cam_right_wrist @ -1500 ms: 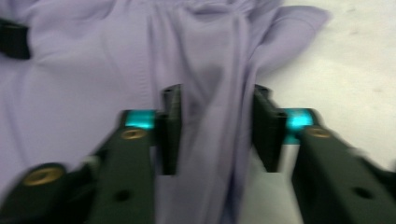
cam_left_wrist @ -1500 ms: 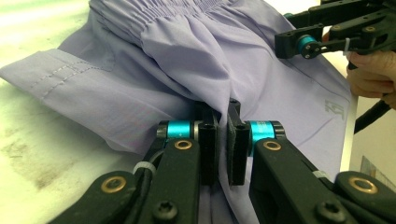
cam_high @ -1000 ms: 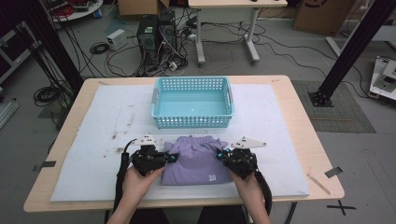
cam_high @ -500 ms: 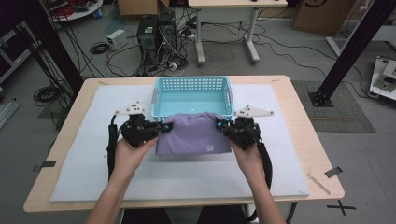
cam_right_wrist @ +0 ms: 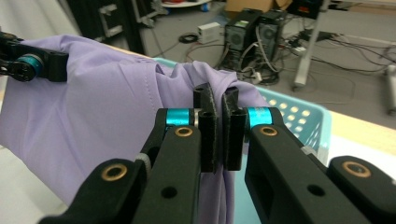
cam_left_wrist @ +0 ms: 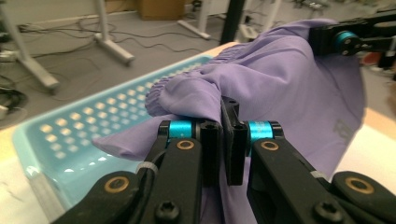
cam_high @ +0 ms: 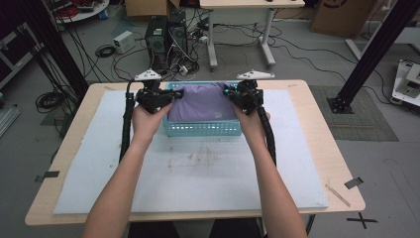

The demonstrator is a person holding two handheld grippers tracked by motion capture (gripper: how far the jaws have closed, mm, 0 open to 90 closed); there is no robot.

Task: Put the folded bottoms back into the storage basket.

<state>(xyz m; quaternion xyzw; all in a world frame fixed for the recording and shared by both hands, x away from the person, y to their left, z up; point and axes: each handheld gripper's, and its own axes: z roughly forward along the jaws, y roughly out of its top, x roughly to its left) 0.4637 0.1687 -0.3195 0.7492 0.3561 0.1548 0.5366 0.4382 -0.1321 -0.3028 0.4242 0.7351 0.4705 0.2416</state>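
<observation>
Garment (cam_high: 203, 103), a folded purple one, hangs over the basket (cam_high: 203, 129), pinched at each end: the left tool (cam_high: 174, 93) and right tool (cam_high: 229, 92) are both clamped on its cloth. Nearest lies the pale mat (cam_high: 198, 173) on the counter (cam_high: 324, 119), bare but for smudges. I judge the carry done; lowering and letting go remain. A small pale mark on the cloth is too small to read.
</observation>
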